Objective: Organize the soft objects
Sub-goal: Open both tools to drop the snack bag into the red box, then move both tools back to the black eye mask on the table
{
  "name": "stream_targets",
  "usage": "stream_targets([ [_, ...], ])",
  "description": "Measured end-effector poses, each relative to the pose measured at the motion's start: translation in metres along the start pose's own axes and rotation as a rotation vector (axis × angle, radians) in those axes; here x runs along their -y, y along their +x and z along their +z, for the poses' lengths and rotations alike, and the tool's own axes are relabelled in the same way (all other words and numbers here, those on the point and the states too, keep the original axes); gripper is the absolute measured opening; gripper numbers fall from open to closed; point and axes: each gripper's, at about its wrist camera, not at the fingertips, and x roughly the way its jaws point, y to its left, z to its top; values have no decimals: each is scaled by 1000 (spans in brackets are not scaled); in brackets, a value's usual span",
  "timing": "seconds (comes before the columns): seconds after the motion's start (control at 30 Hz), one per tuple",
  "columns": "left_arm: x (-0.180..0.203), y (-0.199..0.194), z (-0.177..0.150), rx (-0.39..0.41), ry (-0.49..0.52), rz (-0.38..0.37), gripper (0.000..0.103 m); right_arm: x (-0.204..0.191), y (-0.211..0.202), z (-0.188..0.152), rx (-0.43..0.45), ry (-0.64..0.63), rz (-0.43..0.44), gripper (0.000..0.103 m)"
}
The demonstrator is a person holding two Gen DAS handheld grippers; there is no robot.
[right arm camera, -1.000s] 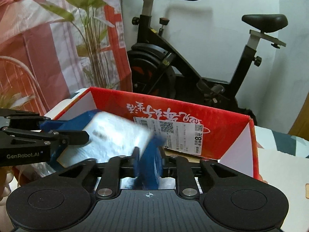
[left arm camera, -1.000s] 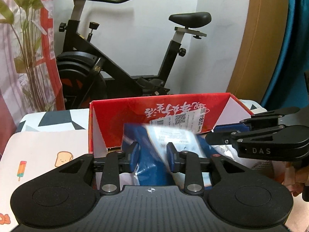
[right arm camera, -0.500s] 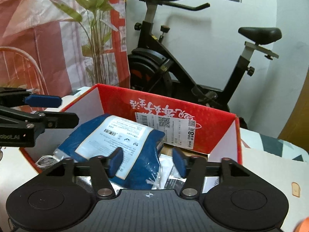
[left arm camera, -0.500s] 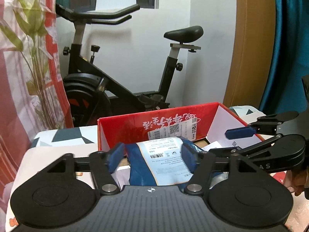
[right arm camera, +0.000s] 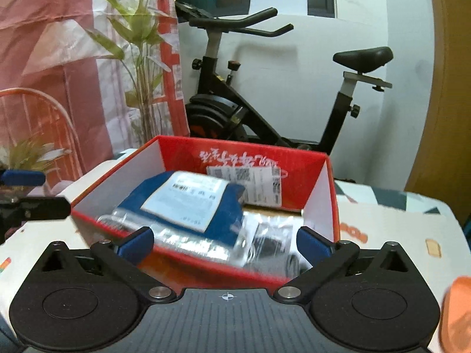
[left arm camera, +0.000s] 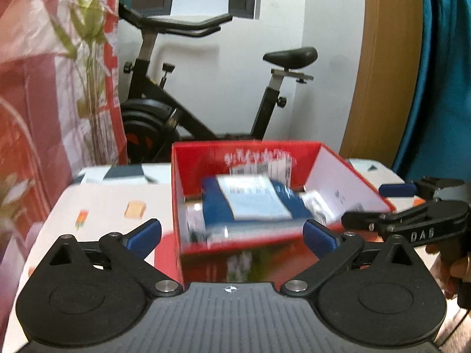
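Blue pouch (right arm camera: 188, 203) with a white label lies inside the red box (right arm camera: 321, 188), on top of clear plastic packets (right arm camera: 265, 244), its near edge toward the box's front wall. It looks light, limp and slick: a bagged soft item that will sag and fold when lifted by one edge, and the film may slide between pads. Best taken at two opposite edges, or by a pinch of the thicker blue part, not the label. Left gripper (left arm camera: 232, 234) and right gripper (right arm camera: 225, 244) both hang in front of the box, jaws opening to full spread with nothing between them, clear of the pouch.
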Motion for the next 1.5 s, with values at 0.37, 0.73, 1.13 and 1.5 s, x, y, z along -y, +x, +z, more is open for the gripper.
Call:
stream_targets([
  [0.37,11,-34,-89,-144,-97,-17,103,-9,-31,-68,-25,48,26,103],
  [0.73,1,-31,-134,-281,-226,-30,103,-17,-39,-143,-106,125,-18,103],
  [1.13,7,-15,-152,-383,-241,-41,103,-28,-22,-160,-241,53,11,103],
  [1.5,14,-5,-157,-404,-179,11,103,-36,-19,-162,-255,-6,5,103],
])
